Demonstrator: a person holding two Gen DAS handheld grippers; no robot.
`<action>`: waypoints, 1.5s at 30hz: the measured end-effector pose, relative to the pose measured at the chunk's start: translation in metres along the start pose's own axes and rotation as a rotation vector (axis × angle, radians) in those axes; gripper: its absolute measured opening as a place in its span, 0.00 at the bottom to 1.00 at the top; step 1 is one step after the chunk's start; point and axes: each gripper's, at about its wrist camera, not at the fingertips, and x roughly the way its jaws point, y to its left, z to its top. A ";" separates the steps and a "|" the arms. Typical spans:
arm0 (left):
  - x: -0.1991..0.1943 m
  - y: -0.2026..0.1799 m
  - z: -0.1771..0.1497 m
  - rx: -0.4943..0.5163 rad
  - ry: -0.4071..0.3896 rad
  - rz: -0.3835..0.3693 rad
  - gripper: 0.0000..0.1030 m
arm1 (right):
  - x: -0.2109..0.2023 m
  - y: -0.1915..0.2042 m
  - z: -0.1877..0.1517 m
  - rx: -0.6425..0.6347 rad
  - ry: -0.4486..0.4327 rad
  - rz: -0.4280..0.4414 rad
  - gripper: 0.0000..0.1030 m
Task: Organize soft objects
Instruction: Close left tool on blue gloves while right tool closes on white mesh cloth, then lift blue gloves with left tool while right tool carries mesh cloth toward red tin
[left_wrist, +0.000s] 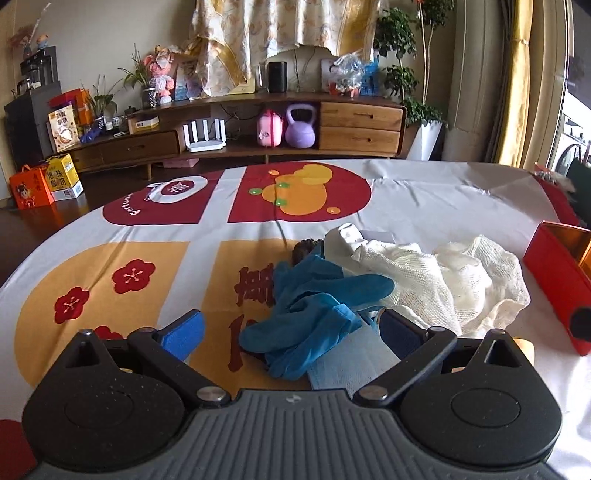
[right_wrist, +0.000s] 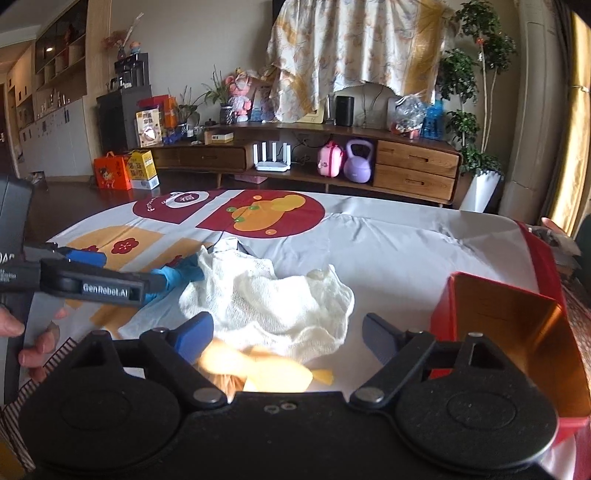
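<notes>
A pair of blue gloves (left_wrist: 314, 306) lies crumpled on the printed tablecloth (left_wrist: 110, 266), on top of a pale blue cloth (left_wrist: 343, 365). My left gripper (left_wrist: 291, 328) is open around the gloves, pads wide apart. To the right lies a white mesh cloth (left_wrist: 443, 280), with a dark brown item (left_wrist: 304, 247) half hidden behind the pile. In the right wrist view my right gripper (right_wrist: 288, 334) is open over the near edge of the mesh cloth (right_wrist: 277, 302). A blurred yellow soft thing (right_wrist: 266, 373) lies low between its jaws, and the pads do not press on it. The left gripper (right_wrist: 147, 273) reaches in at the blue gloves (right_wrist: 181, 275).
An open red box with a gold inside (right_wrist: 498, 325) stands on the table just right of my right gripper; it is the red box (left_wrist: 554, 280) at the right edge in the left wrist view. A person's hand (right_wrist: 37, 332) holds the left gripper. A wooden TV cabinet (left_wrist: 258, 125) stands beyond the table.
</notes>
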 end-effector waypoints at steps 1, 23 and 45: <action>0.006 -0.001 0.000 0.006 0.007 -0.004 0.95 | 0.007 -0.001 0.003 -0.003 0.010 0.001 0.83; 0.041 0.019 0.004 -0.078 0.064 -0.114 0.39 | 0.098 -0.004 0.015 0.091 0.153 0.096 0.32; 0.016 0.036 0.022 -0.055 -0.010 -0.084 0.12 | 0.045 -0.009 0.038 0.127 -0.019 -0.003 0.02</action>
